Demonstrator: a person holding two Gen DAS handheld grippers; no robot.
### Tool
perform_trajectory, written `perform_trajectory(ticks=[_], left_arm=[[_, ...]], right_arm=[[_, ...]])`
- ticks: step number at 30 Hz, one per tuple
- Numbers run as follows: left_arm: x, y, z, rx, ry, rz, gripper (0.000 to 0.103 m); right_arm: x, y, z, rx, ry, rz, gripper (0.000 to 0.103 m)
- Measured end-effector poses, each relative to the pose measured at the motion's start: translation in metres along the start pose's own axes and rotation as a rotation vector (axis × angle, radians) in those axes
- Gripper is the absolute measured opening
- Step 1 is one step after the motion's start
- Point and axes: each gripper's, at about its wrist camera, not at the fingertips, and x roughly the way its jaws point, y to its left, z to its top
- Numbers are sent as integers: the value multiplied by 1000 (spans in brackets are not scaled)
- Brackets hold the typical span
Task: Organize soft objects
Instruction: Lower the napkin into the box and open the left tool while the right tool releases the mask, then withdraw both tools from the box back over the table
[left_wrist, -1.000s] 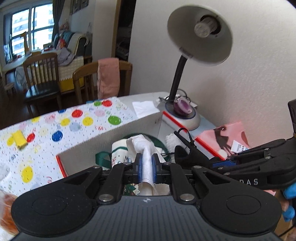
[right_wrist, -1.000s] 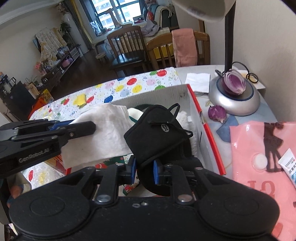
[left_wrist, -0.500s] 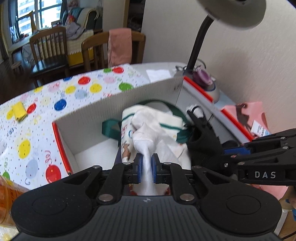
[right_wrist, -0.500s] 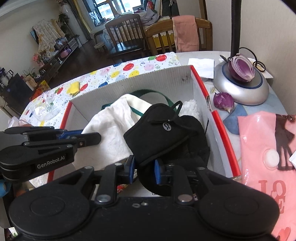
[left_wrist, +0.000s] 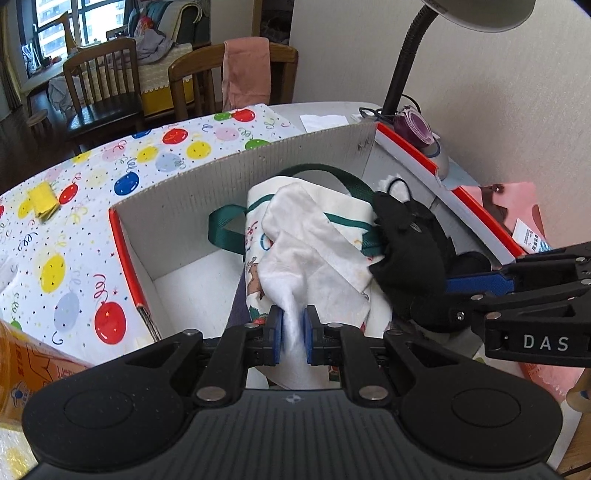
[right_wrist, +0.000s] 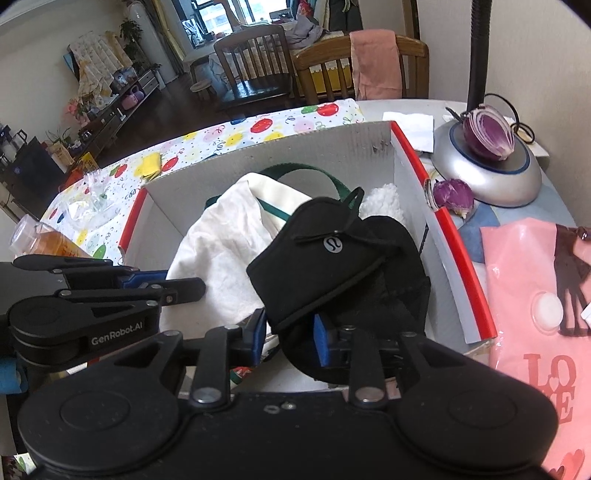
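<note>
A white cardboard box with red edges (left_wrist: 177, 206) (right_wrist: 410, 173) stands on the table. It holds a printed tote bag with green straps (left_wrist: 332, 206) and a fluffy white item (right_wrist: 380, 199). My left gripper (left_wrist: 293, 328) is shut on a white cloth (left_wrist: 314, 251) that hangs down onto the tote inside the box; the cloth also shows in the right wrist view (right_wrist: 221, 243). My right gripper (right_wrist: 288, 339) has its jaws a little apart around a black fabric pouch (right_wrist: 325, 258) (left_wrist: 406, 251), held over the box's right side.
A silver lamp base (right_wrist: 487, 177) carries half a red onion (right_wrist: 487, 131); another onion piece (right_wrist: 452, 194) lies by the box. A pink bag (right_wrist: 535, 295) lies to the right. A balloon-print cloth (left_wrist: 110, 177) covers the table left, with a yellow item (left_wrist: 42, 201). Chairs stand behind.
Both grippers have come down and forward over the box with their loads. The white cloth now drapes onto the tote. The right jaws have opened a little around the black pouch.
</note>
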Motion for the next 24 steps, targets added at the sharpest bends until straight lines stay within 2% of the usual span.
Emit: perform_trajectory(ticks=[10, 13, 15, 16, 20, 24], left_arm=[[-9, -1, -4, -18, 12, -13, 13], [-14, -1, -6, -18, 7, -21, 31], [-16, -1, -6, -15, 5, -27, 66], [-18, -1, -7, -15, 3, -27, 70], [-27, -2, -9, -15, -19, -44, 70], [-43, -2, -11, -11, -44, -60, 70]], right_arm=[[-13, 3, 1, -23, -32, 13, 39], [-19, 4, 0, -24, -39, 17, 43], [-22, 6, 0, -26, -43, 18, 47], [-24, 7, -1, -28, -46, 19, 49], [-33, 10, -3, -25, -58, 26, 51], [-47, 16, -5, -36, -79, 38, 60]])
